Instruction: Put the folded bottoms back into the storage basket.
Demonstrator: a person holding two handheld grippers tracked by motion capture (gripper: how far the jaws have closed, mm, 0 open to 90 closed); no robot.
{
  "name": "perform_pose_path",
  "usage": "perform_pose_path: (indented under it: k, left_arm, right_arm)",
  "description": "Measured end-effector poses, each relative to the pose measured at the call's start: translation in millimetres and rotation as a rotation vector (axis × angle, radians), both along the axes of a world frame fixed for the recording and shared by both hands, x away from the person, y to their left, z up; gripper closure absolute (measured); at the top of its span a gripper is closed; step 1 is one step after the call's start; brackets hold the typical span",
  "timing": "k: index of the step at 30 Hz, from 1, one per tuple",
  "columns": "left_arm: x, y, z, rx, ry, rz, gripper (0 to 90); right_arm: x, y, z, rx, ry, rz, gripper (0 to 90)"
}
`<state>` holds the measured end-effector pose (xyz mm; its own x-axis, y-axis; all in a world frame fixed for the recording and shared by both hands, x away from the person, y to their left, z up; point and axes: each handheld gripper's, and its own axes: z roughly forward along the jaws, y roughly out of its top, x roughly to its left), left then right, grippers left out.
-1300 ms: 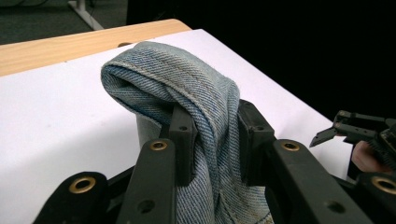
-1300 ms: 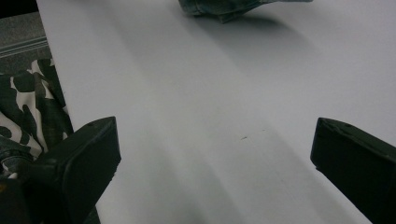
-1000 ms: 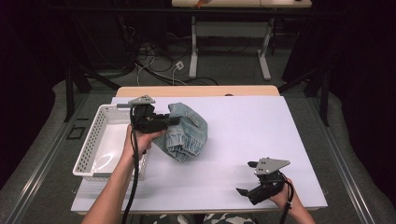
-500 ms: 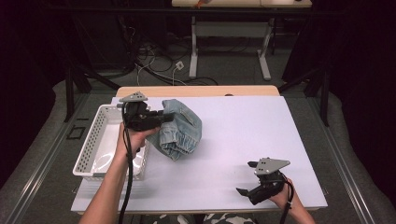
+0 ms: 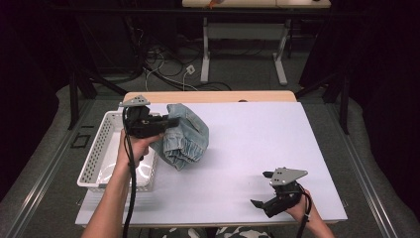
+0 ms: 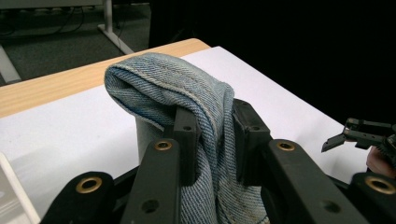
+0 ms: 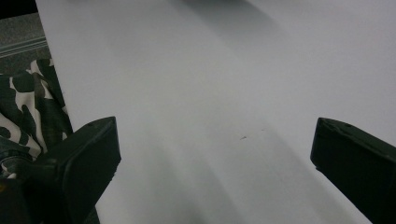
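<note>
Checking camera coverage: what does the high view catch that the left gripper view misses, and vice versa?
High view alone: the white perforated plastic basket, the person's left hand and the black left gripper from outside. Left gripper view alone: close up, the black pads pressing a fold of the cloth. Both: the folded light-blue denim garment clamped by that gripper, the white table sheet, and the open black right gripper over it.
</note>
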<state>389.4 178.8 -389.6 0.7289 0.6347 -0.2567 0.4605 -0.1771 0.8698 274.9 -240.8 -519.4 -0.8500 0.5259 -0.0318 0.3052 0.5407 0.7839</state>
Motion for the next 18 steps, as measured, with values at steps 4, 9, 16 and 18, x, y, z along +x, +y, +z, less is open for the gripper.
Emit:
perform_pose_path:
  k: [4,9,16,18]
  left_arm:
    - [-2.2,6.0,4.3,-0.008,-0.007,0.008,74.6]
    - [-5.7,14.5,10.3,-0.02,-0.023,0.026,74.7]
    - [-10.9,27.1,18.5,-0.034,-0.042,0.05,75.3]
    - [-12.5,31.3,20.9,-0.041,-0.05,0.058,75.4]
  right_arm:
    - [-0.1,0.0,0.1,0.0,-0.002,0.0,1.0]
    - [0.0,0.1,0.1,0.0,-0.002,0.0,1.0]
    - [0.0,0.2,0.1,0.0,-0.001,-0.001,1.0]
    - [0.1,0.1,0.1,0.001,-0.001,-0.001,1.0]
